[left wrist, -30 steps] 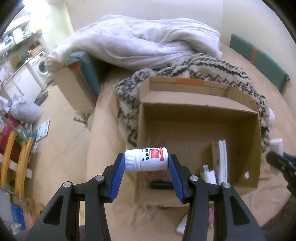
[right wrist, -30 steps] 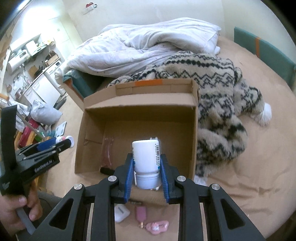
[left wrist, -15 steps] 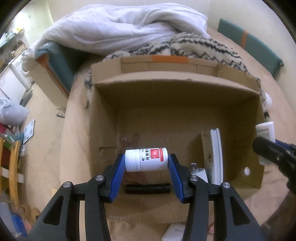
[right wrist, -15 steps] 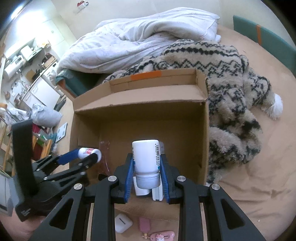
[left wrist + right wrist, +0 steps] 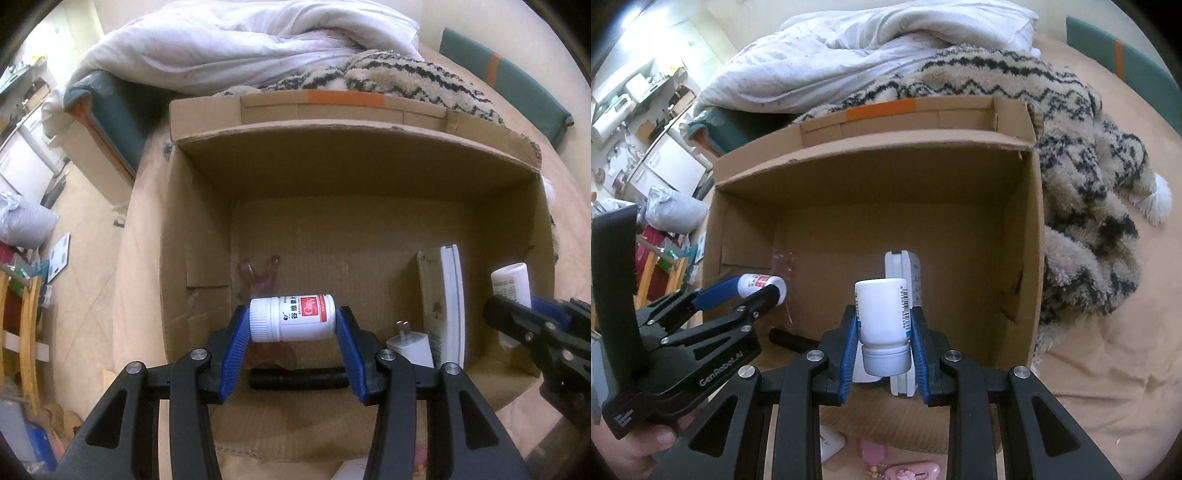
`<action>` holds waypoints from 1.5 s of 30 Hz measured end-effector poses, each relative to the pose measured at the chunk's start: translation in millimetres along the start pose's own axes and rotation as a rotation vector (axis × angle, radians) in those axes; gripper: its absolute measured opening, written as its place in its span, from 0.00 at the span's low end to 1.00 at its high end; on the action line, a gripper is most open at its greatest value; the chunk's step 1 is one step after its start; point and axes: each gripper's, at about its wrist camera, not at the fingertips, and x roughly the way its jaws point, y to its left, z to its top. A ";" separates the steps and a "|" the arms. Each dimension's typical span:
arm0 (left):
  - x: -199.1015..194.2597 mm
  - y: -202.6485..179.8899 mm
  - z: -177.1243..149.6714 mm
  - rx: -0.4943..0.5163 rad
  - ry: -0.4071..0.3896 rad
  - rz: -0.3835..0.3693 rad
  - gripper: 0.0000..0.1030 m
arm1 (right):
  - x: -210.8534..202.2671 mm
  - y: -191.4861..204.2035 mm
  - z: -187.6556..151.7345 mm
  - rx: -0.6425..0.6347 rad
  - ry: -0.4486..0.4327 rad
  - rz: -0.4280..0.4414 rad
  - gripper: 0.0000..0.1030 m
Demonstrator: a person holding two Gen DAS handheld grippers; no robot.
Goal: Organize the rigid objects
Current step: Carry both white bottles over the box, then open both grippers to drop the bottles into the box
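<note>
Right now both hand-held grippers hang over the open cardboard box (image 5: pixel 354 155) that sits on the bed, each clamped on a white pill bottle. The left hand-held gripper (image 5: pixel 292 325) grips the red-labelled pill bottle (image 5: pixel 291 318) lengthwise, one pad on the ribbed cap and the other on the base, so the bottle lies crosswise above the near left part of the box floor. The right hand-held gripper (image 5: pixel 884 328) pinches the barcode pill bottle (image 5: pixel 882 314) across its sides with the cap pointing back toward the camera, over the near right part of the box.

Inside, a black cylinder (image 5: pixel 298 377) lies along the near wall, a white plug adapter (image 5: pixel 410 345) sits beside it, and a flat white-edged case (image 5: pixel 451 302) stands on edge toward the right wall. A reddish translucent clip (image 5: pixel 260 280) lies on the floor left of centre.

Both bottles look like stiff, light plastic with smooth, slightly slippery walls; they should not crush. The end-to-end hold on the left one seems less secure than a pinch across the body, since the bottle could pivot or pop out. Whether they hold pills cannot be told; a low release would keep them from rolling into the case
</note>
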 end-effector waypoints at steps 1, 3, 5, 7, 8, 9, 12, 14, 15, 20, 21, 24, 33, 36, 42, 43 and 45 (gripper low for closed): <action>0.9 -0.2 -0.3 0.003 0.003 -0.001 0.42 | 1.5 -0.6 -0.3 0.003 0.004 -0.002 0.28; 1.3 0.1 -0.8 0.007 0.003 0.005 0.42 | 5.2 -2.9 -0.5 0.015 0.015 -0.002 0.28; 2.3 -0.1 -0.5 0.006 0.003 0.008 0.42 | 6.8 -3.9 -0.4 0.020 0.019 -0.002 0.28; 2.9 0.0 -0.7 0.003 0.006 0.007 0.42 | 7.7 -4.3 -0.7 0.022 0.021 -0.005 0.28; 3.2 -0.2 -1.0 0.003 0.006 0.008 0.42 | 7.8 -4.4 -1.0 0.024 0.022 -0.005 0.28; 3.6 -0.2 -1.0 0.004 0.007 0.009 0.42 | 8.1 -4.7 -1.2 0.026 0.024 -0.004 0.28; 4.9 -0.7 -1.2 0.005 0.012 0.009 0.42 | 9.0 -6.0 -1.8 0.029 0.027 -0.006 0.28; 5.7 -1.0 -1.3 0.007 0.014 0.008 0.42 | 9.3 -5.7 -1.3 0.030 0.029 -0.007 0.28; 5.9 -1.0 -1.3 0.007 0.015 0.008 0.42 | 9.7 -5.7 -1.2 0.031 0.029 -0.008 0.28; 4.2 -1.3 -1.3 0.011 0.008 0.007 0.42 | 12.2 -5.8 -0.4 0.031 0.034 -0.014 0.28; 4.2 -1.3 -1.4 0.010 0.007 0.007 0.42 | 12.6 -6.0 -0.2 0.033 0.035 -0.014 0.28; 4.4 -1.5 -1.4 0.008 0.011 0.006 0.42 | 12.9 -6.4 0.1 0.037 0.032 -0.014 0.28; -1.3 -5.4 0.3 0.015 0.000 -0.017 0.65 | -0.4 -9.4 3.8 0.061 -0.012 0.026 0.46; -2.2 -6.1 0.6 0.014 0.000 -0.016 0.65 | -8.7 -10.1 4.3 0.071 -0.045 0.041 0.75; -5.9 -1.6 0.8 -0.011 -0.007 -0.012 0.65 | -16.6 -8.7 4.3 0.077 -0.068 0.042 0.95; -7.3 -0.8 0.9 -0.015 -0.011 -0.013 0.65 | -17.5 -8.1 4.0 0.074 -0.067 0.040 0.95; -9.9 0.6 0.9 -0.018 -0.018 -0.013 0.65 | -18.3 -6.3 4.3 0.069 -0.068 0.038 0.95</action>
